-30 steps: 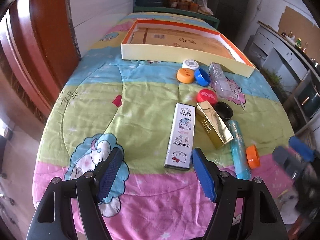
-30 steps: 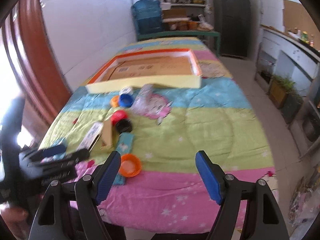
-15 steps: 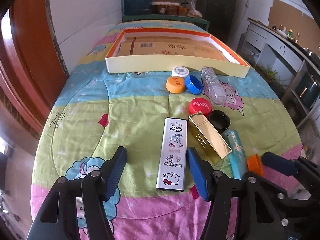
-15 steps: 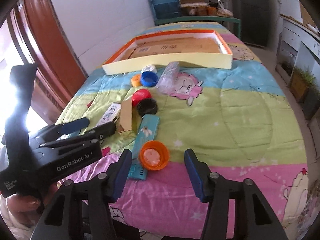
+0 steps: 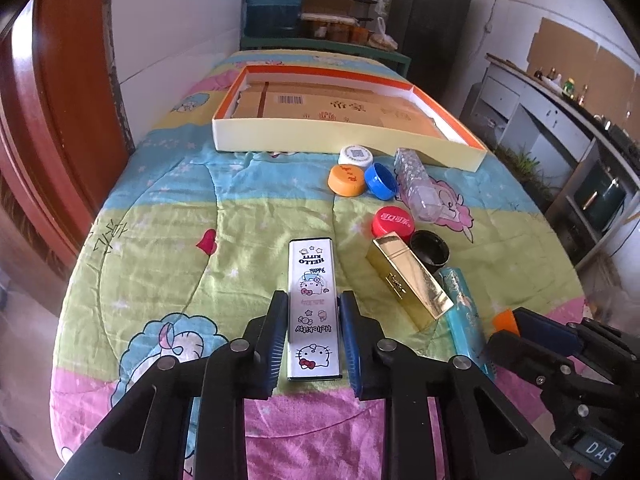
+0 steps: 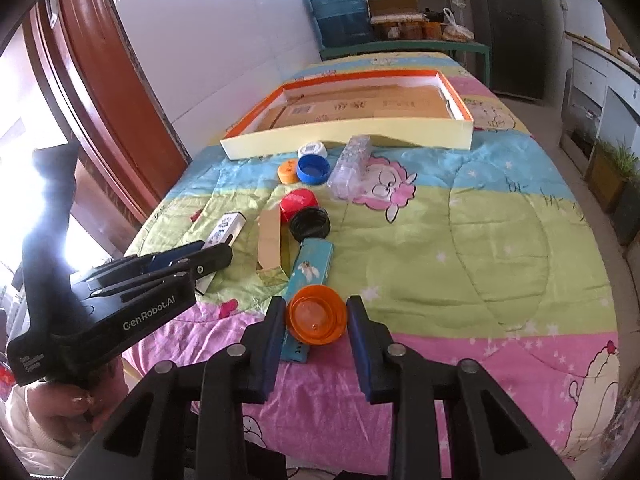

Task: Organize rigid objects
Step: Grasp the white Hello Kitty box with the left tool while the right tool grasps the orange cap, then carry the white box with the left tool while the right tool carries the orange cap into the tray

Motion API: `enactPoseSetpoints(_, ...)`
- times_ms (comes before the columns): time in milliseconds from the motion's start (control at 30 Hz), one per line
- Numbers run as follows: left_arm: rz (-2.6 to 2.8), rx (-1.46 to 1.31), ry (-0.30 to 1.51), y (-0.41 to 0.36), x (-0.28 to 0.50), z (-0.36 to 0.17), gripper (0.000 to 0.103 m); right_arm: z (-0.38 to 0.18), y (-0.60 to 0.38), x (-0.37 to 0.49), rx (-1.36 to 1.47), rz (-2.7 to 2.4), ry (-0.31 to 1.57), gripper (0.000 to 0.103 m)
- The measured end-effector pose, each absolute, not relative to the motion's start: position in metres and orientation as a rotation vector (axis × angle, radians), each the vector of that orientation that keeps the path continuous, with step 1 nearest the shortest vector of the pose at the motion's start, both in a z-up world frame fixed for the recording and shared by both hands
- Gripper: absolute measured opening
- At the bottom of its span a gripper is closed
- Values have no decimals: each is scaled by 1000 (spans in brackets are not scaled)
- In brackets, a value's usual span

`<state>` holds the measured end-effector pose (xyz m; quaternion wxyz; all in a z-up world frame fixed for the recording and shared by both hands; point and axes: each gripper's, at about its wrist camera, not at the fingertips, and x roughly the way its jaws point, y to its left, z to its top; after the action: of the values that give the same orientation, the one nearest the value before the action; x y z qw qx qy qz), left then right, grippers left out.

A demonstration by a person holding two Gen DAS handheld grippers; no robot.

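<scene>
Left wrist view: my left claw (image 5: 314, 332) has just been closing and its blue pads now sit against both long sides of the white tin (image 5: 314, 304), clamped on it. The tin lies flat on the quilt (image 5: 160, 248), printed face up, near the front edge. Just right of it a gold box (image 5: 408, 276) lies at an angle, with a teal box (image 5: 466, 320) along its right side. A black cap (image 5: 430, 249) and a red cap (image 5: 394, 222) touch the gold box's far end. Further back: orange cap (image 5: 347, 180), blue cap (image 5: 382, 181), white cap (image 5: 355, 155) and a clear bottle (image 5: 416, 184) on its side. Behind them sits the tray (image 5: 340, 142), cardboard on its floor. My right claw (image 5: 520, 326) shows at the right edge, an orange lid (image 5: 505, 319) partly hidden at its tip.

Right wrist view: my right claw (image 6: 316, 320) has just been closing too; the orange lid (image 6: 316, 314) is between the pads, open side up, left pad on its rim, right pad at or nearly at it, so I read it as clamped. The lid sits over the near end of the teal box (image 6: 314, 264). My left claw (image 6: 216, 250) comes in from the left over the white tin (image 6: 226, 226), a hand (image 6: 68, 404) gripping its handle.
</scene>
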<state>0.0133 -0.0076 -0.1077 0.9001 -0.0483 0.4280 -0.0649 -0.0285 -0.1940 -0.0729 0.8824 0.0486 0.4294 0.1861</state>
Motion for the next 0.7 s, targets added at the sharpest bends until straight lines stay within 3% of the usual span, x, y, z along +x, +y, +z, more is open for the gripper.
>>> enactPoseSetpoints(700,-100,-81,729,1,34,-35,26,-14,-198,0,37,373,729,31)
